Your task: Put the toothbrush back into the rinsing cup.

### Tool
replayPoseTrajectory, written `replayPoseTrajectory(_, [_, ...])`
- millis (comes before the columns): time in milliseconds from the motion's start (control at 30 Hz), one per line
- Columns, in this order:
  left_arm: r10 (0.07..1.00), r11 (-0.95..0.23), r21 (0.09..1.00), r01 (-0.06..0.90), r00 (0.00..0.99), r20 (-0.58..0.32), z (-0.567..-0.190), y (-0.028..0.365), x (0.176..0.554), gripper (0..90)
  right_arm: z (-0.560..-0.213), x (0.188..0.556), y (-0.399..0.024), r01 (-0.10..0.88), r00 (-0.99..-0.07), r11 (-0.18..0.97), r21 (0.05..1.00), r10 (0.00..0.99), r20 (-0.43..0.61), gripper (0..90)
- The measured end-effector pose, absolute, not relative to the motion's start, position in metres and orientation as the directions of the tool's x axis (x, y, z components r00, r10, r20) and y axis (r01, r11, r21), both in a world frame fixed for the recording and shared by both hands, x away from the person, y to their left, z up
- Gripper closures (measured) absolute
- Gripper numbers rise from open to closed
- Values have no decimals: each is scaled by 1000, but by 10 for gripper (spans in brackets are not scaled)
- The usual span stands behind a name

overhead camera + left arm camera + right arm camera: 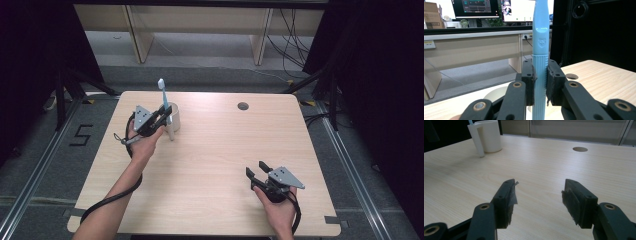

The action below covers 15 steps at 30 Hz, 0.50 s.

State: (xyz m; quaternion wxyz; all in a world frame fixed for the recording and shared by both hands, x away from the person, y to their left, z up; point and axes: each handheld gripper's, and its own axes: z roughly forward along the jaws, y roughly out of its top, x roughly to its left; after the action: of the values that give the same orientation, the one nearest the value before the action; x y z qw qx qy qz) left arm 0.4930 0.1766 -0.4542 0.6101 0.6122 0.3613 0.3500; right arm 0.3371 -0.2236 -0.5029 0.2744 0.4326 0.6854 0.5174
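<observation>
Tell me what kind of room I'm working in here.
Probably an office or lab set up for recording. A bare wooden table stands between black curtains. Desks with lit monitors show behind it, and cables trail over the grey floor. The left gripper holds a blue toothbrush over a white cup.

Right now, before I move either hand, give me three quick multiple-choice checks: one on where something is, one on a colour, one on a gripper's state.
1. Where does the mug stand?
A. far left part of the table
B. near right corner
C. over the round hole

2. What colour is the toothbrush?
A. red
B. light blue
C. black

3. How are the right gripper fingers?
A. shut on the toothbrush
B. shut on nothing
C. open, nothing between them

Answers:
1 A, the high view shows it at the far left, by the left gripper.
2 B, its handle is pale blue in the left gripper view.
3 C, bare table shows between them.
</observation>
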Motion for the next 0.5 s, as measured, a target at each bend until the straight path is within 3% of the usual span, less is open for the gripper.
replayPoseTrajectory(500, [872,-10,1000,29,490,-5,-465,176,494,783,-503,337,-224,306,-472,97,947,879,62,439])
